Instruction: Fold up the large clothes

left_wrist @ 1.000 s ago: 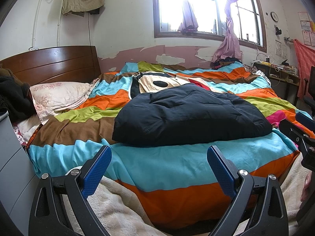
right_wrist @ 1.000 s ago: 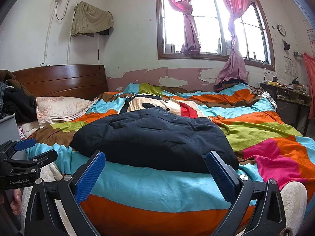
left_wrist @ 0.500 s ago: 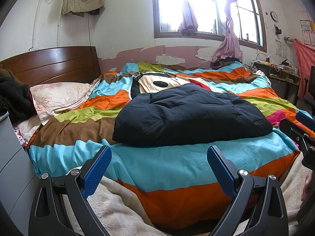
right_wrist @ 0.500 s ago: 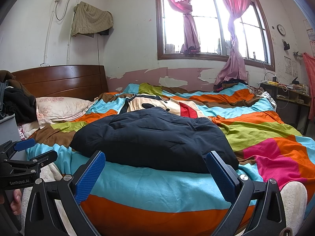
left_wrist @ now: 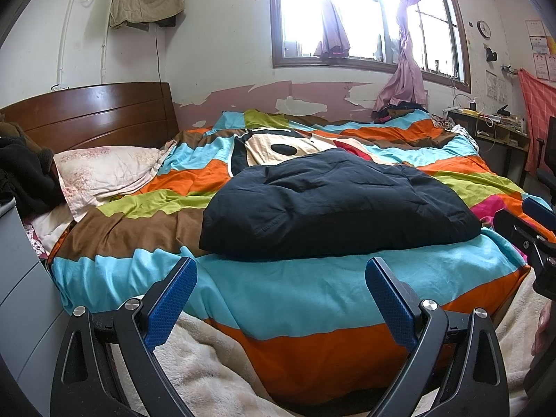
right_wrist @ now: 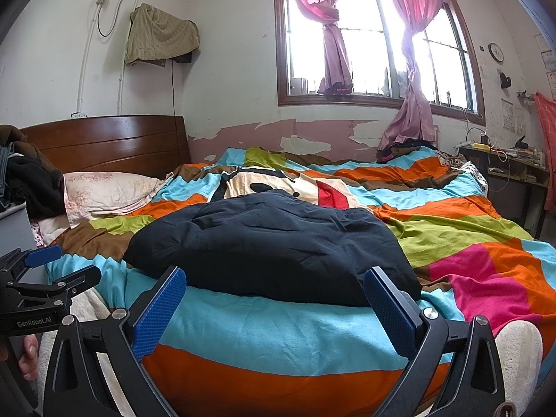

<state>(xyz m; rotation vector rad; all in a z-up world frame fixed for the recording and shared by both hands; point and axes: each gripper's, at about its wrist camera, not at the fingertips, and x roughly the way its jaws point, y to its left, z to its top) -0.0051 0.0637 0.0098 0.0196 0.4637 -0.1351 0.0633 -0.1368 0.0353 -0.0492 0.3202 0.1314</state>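
A dark navy padded garment (left_wrist: 333,208) lies in a bulky folded heap on the striped bedspread (left_wrist: 278,288); it also shows in the right wrist view (right_wrist: 271,246). My left gripper (left_wrist: 281,299) is open and empty, held off the bed's near edge, short of the garment. My right gripper (right_wrist: 274,305) is open and empty, also at the near edge. The right gripper shows at the right edge of the left wrist view (left_wrist: 528,232). The left gripper shows at the left edge of the right wrist view (right_wrist: 45,278).
A floral pillow (left_wrist: 104,173) and wooden headboard (left_wrist: 90,114) are at the left. A cream fleece blanket (left_wrist: 194,365) hangs over the bed's near edge. A cluttered desk (left_wrist: 493,128) stands at the far right under the window (left_wrist: 365,17). Dark clothes (left_wrist: 21,173) pile at left.
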